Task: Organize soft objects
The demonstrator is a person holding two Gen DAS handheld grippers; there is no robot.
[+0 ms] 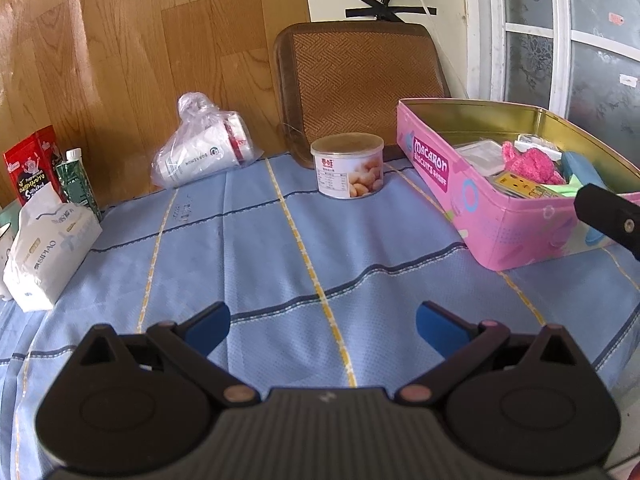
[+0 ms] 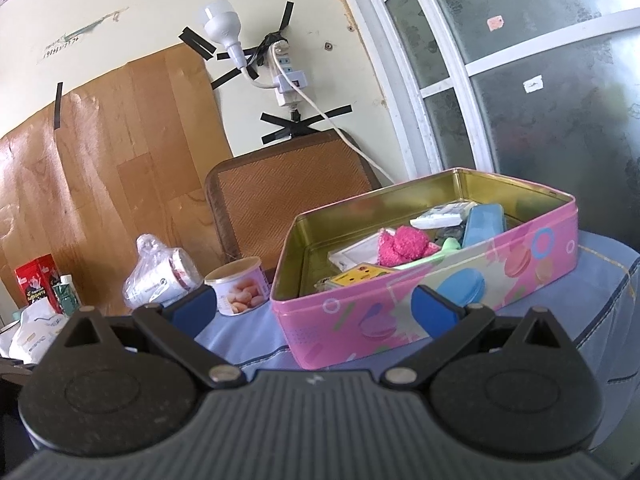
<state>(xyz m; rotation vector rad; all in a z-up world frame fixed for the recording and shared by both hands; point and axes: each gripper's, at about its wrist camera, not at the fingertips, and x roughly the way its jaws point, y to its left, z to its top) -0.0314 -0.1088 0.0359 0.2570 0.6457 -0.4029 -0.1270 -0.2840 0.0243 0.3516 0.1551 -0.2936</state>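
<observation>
We saw a pink tin [image 2: 400, 320] with gold inside, a fuzzy pink toy [image 2: 400, 246], and a blue cloth [image 1: 280, 248] striped yellow and navy.

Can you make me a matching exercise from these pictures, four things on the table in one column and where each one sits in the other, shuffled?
Things:
1. fluffy pink item
2. round snack can
3. tissue pack
4. bagged cups

Places:
A. far left edge of the blue cloth
B. inside the pink tin
C. lying by the wood-pattern wall
D. standing in front of the brown woven mat

Pairs: 1-B, 2-D, 3-A, 4-C
</observation>
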